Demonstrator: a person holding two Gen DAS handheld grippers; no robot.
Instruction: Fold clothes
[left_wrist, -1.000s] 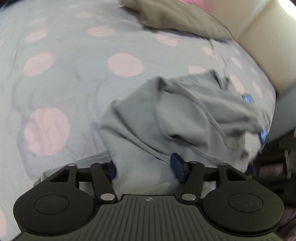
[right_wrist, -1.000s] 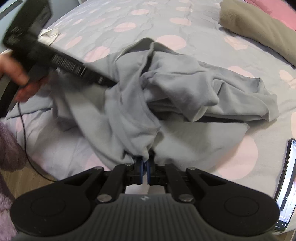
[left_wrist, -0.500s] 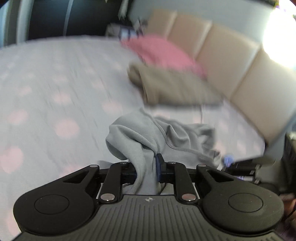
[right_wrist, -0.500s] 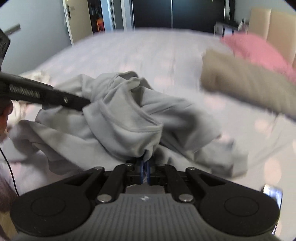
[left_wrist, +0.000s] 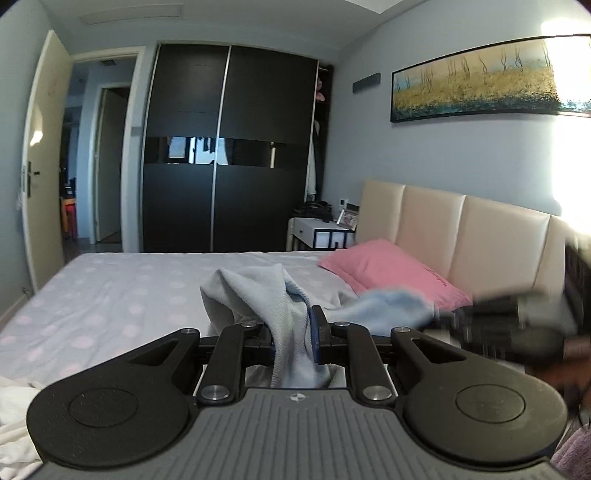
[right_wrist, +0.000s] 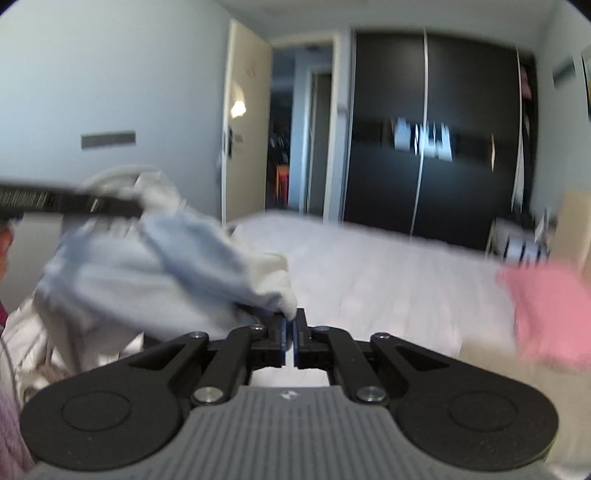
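Gripping a thick bunch of cloth, the left hand-held gripper has its jaws pinched on a pale grey-blue garment, which rises ahead of the fingers and trails off to that gripper's right toward the other tool. The right hand-held gripper has its pads nearly together on a thin edge of the same garment, the bulk of it billowing to its left; that view is motion-blurred, so the exact bite is hard to read. Both cameras look level across the bed rather than down at it, so by my judgement the garment hangs in the air between the two tools, above the near edge of the spotted sheet. Its long axis runs roughly side to side from one gripper to the other, still rumpled and bunched, no clean fold visible. Neither hand is nearer: each holds an end. Whatever comes next turns on that span: drawing the tools apart would tauten the cloth along the line between them. Beyond the left gripper lies a pink pillow against the headboard; white fabric sits low to its left.
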